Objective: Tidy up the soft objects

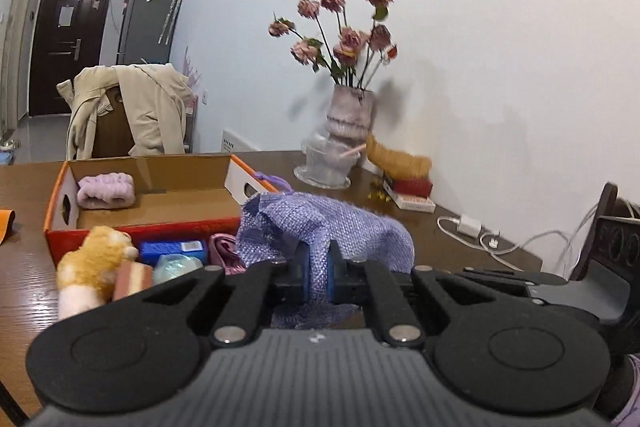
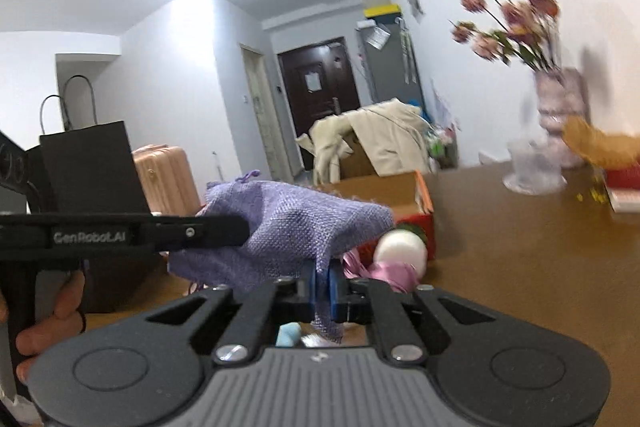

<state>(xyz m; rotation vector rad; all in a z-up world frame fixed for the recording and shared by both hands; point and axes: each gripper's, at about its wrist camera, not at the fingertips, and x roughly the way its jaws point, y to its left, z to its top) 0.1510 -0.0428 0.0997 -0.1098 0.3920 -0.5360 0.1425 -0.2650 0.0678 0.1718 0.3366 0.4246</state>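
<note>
Two pairs of tongs grip one purple woven pouch (image 1: 320, 223) between them, holding it in the air above the brown worktop (image 1: 28, 267). The left tongs (image 1: 319, 273) are pinched tight on a fold of its cloth, and the right tongs (image 2: 323, 285) are clamped just as tightly on another edge, so the pouch hangs slack between the two. From the right wrist view the left tongs reach in from the left side, with a hand (image 2: 48, 311) wrapped around their handle. Just behind the pouch stands an open orange cardboard box (image 1: 160, 195) with a rolled pink towel (image 1: 105, 190) in its far left corner. In front of the box lie a tan plush toy (image 1: 94, 263), a blue packet (image 1: 174, 251) and a crumpled pink cloth (image 1: 224, 251). Further back on the worktop, near the wall, a vase of dried pink roses (image 1: 350, 115) stands beside a red book (image 1: 412, 193), with a white charger (image 1: 470, 225) and its cable to the right.
</note>
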